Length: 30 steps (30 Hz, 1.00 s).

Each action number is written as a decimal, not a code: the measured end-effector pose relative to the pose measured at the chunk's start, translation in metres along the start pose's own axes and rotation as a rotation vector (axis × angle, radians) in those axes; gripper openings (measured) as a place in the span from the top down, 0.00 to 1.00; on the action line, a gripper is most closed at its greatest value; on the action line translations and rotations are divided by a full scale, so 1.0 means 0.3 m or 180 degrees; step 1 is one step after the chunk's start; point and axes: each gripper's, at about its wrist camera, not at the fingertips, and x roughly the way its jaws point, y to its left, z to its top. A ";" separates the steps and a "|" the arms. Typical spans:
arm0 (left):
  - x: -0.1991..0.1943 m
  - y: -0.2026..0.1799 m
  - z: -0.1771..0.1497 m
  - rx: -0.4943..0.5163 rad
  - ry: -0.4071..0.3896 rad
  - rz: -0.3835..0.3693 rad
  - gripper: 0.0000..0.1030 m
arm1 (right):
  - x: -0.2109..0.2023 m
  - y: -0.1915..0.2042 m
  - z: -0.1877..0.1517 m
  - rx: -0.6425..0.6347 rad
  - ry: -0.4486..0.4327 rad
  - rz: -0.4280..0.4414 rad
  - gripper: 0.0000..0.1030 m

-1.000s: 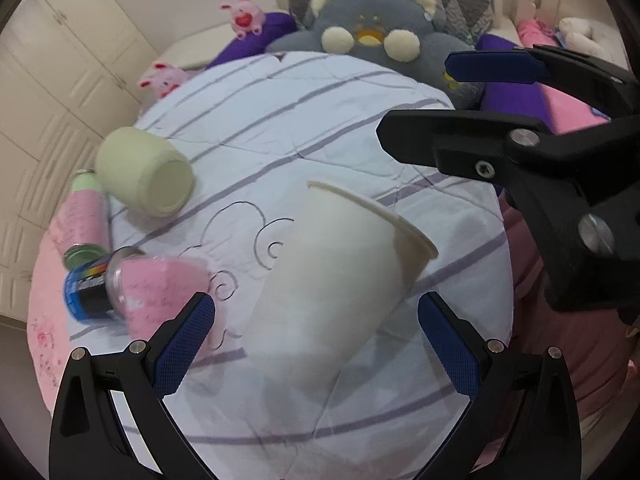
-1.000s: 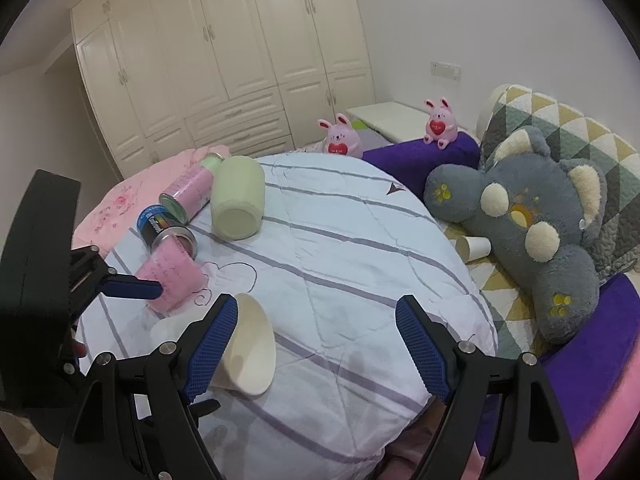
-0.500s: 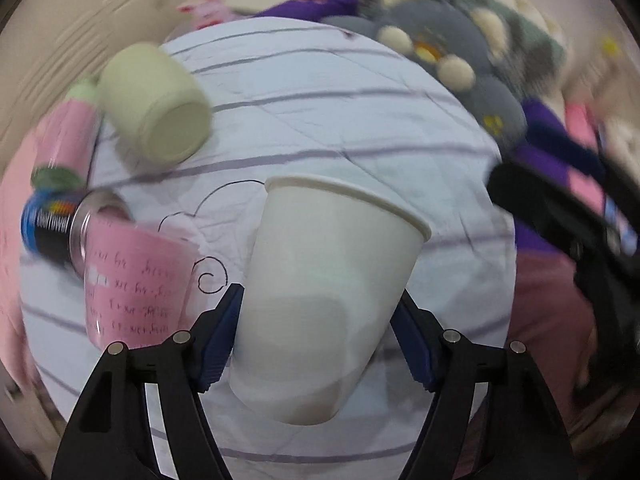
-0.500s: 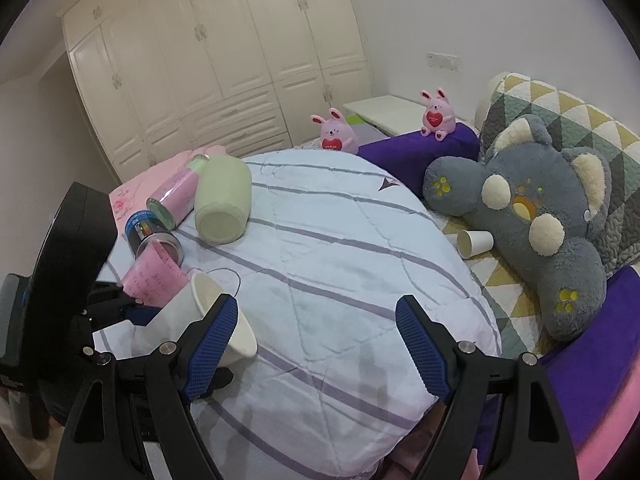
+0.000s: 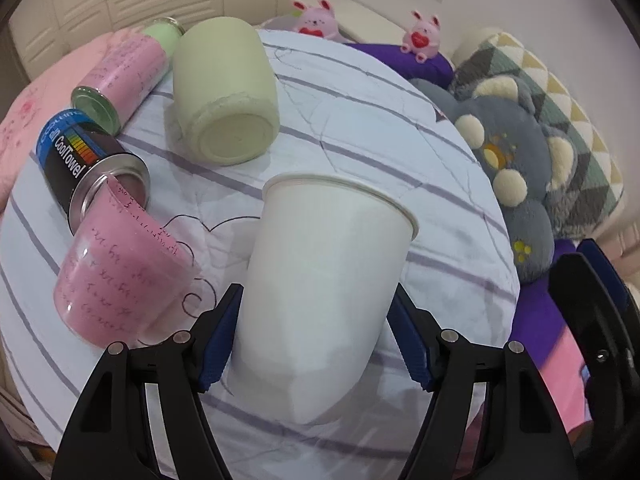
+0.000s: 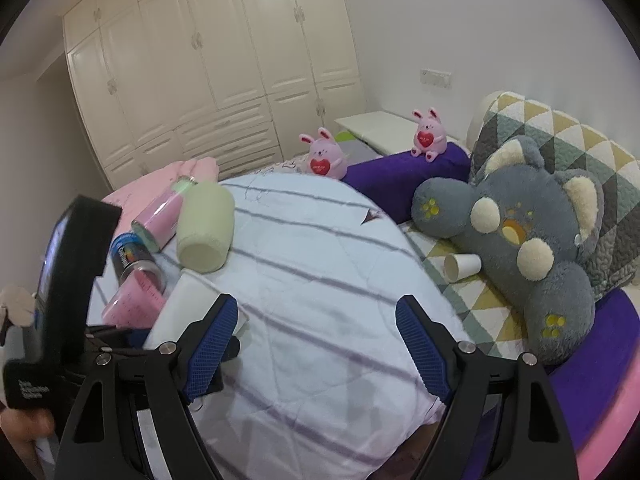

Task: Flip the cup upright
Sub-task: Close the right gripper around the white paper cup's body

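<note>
Left gripper (image 5: 316,336): blue pads pressed on both sides of the lower wall of the white paper cup (image 5: 324,280), so it is closed on the cup. Cup sits mouth-up but tilted, rim leaning away from the camera; I cannot tell whether its base touches the striped quilt (image 5: 360,120) on the bed or hangs just above it. In the right wrist view the same cup (image 6: 180,308) shows at the left edge, partly hidden behind the left tool.

Right gripper (image 6: 318,344): jaws wide, nothing between them, hovering over the quilt, apart from the cup.

Step in hand, as judged: finish the rotation and seat the cup.
- Level the rim before lowering; the quilt is soft and uneven, so a tilted base will likely tip.
- Keep squeeze light; thin paper wall dents easily.
- Set down on the bare patch, away from the pink cup (image 5: 120,280) just beside on the left.
- Open slowly and withdraw straight back.

Legible writing: black can (image 5: 80,160) reads "CoolTowel" beside a rainbow bar graphic. Pink cup and pink can (image 5: 120,76) carry script too small to read.
</note>
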 end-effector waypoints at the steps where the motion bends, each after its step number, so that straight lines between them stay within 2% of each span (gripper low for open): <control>1: 0.003 -0.003 -0.003 0.0012 0.0036 -0.0015 0.29 | 0.002 -0.005 0.006 0.0009 0.0000 0.0003 0.20; 5: -0.001 0.002 -0.021 0.0004 0.0177 -0.0174 0.22 | 0.015 -0.014 0.007 0.0032 0.0036 -0.0012 0.20; 10: -0.077 0.016 -0.057 0.0158 0.0025 -0.0115 0.15 | 0.014 -0.002 0.001 0.0069 0.0091 0.0020 0.20; 15: -0.163 0.066 -0.089 0.0204 -0.0134 -0.0105 0.15 | -0.009 0.045 0.007 0.0046 0.0096 0.0098 0.20; 23: -0.297 0.199 -0.148 0.0238 -0.0530 0.0205 0.14 | -0.034 0.127 0.005 0.0073 0.0151 0.0290 0.20; 25: -0.319 0.230 -0.156 0.0234 -0.0594 0.0271 0.07 | -0.035 0.142 0.007 0.0112 0.0189 0.0324 0.20; 30: -0.364 0.291 -0.173 0.0252 -0.0779 0.0370 0.06 | -0.017 0.172 0.013 0.0228 0.0270 0.0411 0.20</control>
